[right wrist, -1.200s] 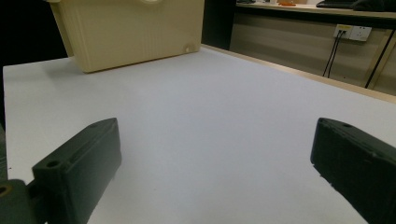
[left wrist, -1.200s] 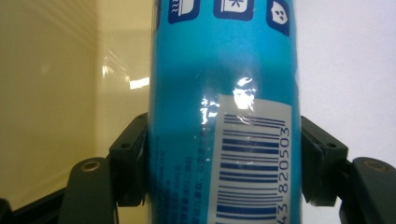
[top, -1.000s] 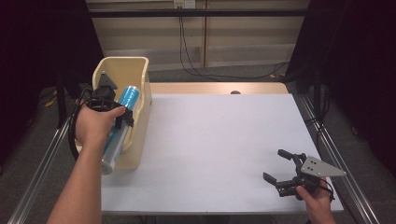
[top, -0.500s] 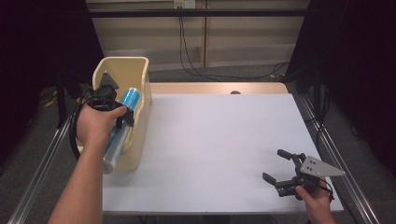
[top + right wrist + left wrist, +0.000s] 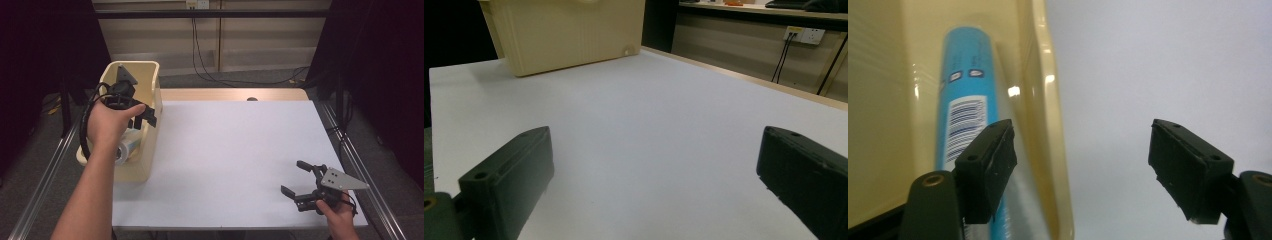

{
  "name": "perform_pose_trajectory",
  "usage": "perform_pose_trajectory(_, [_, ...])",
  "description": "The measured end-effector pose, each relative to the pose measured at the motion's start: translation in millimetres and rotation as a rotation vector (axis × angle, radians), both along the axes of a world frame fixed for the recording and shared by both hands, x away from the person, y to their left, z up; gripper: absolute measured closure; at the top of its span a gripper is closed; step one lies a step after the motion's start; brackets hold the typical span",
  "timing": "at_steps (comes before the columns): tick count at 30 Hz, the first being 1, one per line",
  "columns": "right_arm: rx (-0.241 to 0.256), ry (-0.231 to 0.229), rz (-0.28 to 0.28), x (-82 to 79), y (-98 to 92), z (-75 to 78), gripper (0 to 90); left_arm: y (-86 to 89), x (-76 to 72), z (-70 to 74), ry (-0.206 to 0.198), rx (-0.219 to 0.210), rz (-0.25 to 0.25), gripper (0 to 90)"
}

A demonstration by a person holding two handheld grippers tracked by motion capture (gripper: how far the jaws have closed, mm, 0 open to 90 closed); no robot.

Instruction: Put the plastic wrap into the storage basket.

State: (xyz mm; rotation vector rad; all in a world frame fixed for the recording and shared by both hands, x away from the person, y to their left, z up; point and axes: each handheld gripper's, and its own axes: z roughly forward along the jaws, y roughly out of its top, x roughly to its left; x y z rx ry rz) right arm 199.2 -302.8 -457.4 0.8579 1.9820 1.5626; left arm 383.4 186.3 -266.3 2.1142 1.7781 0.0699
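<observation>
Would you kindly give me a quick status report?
Left gripper open over bin. Right gripper open, idle. Blue tube lies in bin. Nothing obstructing.

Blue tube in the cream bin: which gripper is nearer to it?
Left. The left gripper hangs open over the bin's rim, just above the blue tube. The right gripper sits open at the table's opposite near corner.

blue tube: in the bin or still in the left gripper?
In the bin. The blue tube lies inside the cream bin; the left gripper is open above the rim, its fingers gripping nothing.
</observation>
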Motion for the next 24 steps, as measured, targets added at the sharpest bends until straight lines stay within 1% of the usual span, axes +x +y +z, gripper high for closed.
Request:
perform_pose_trajectory(1, [0.0, -0.006, -0.005, 0.4, -0.5, 0.0, 1.3, -2.3, 0.1, 0.2, -0.009, 0.002, -0.002, 26.4])
perform_pose_trajectory(2, [0.0, -0.004, -0.008, 0.4, -0.9, 0.2, 1.3, -2.3, 0.1, 0.2, -0.009, 0.002, -0.002, 26.1])
perform_pose_trajectory(3, [0.007, -0.004, -0.009, 0.7, -1.1, 0.3, 1.3, -6.1, -0.1, 1.6, -0.025, -0.007, -0.016, 26.0])
perform_pose_trajectory(4, [0.009, -0.003, -0.009, 0.7, -1.4, 0.3, 1.3, -8.1, -0.6, 1.9, -0.034, -0.014, -0.02, 25.7])
perform_pose_trajectory(6, [0.007, -0.006, -0.01, 0.6, -1.0, 0.0, 1.3, -10.1, -1.1, 2.1, -0.038, -0.017, -0.024, 25.1])
perform_pose_trajectory(7, [0.001, -0.004, -0.01, 0.2, -0.8, -0.1, 1.3, -13.8, -1.7, 1.5, -0.035, -0.024, -0.038, 24.8])
perform_pose_trajectory(9, [0.002, -0.008, -0.005, -0.1, -0.3, 0.0, 1.3, -17.0, -2.1, 1.0, -0.046, -0.023, -0.045, 23.9])
perform_pose_trajectory(11, [0.003, -0.008, -0.005, -0.2, -0.3, 0.1, 1.3, -18.9, -2.5, 0.8, -0.048, -0.029, -0.044, 23.5])
perform_pose_trajectory(13, [0.004, -0.008, -0.007, 0.0, -0.7, 0.2, 1.3, -23.4, -3.1, 0.5, -0.045, -0.029, -0.057, 23.3])
perform_pose_trajectory(15, [0.008, -0.006, -0.01, -0.3, -0.7, 0.4, 1.3, -29.1, -3.6, 2.0, -0.053, -0.028, -0.077, 22.2])
perform_pose_trajectory(19, [0.004, -0.008, -0.006, -0.2, -0.6, 0.2, 1.3, -34.5, -4.4, 3.3, -0.056, -0.03, -0.091, 21.7])
perform_pose_trajectory(22, [0.004, -0.008, -0.007, 0.0, -0.9, 0.2, 1.3, -43.1, -5.2, 1.2, -0.052, -0.036, -0.112, 20.8])
perform_pose_trajectory(24, [0.003, -0.008, -0.007, 0.1, -0.9, 0.2, 1.3, -45.4, -5.4, 0.3, -0.051, -0.038, -0.115, 20.3])
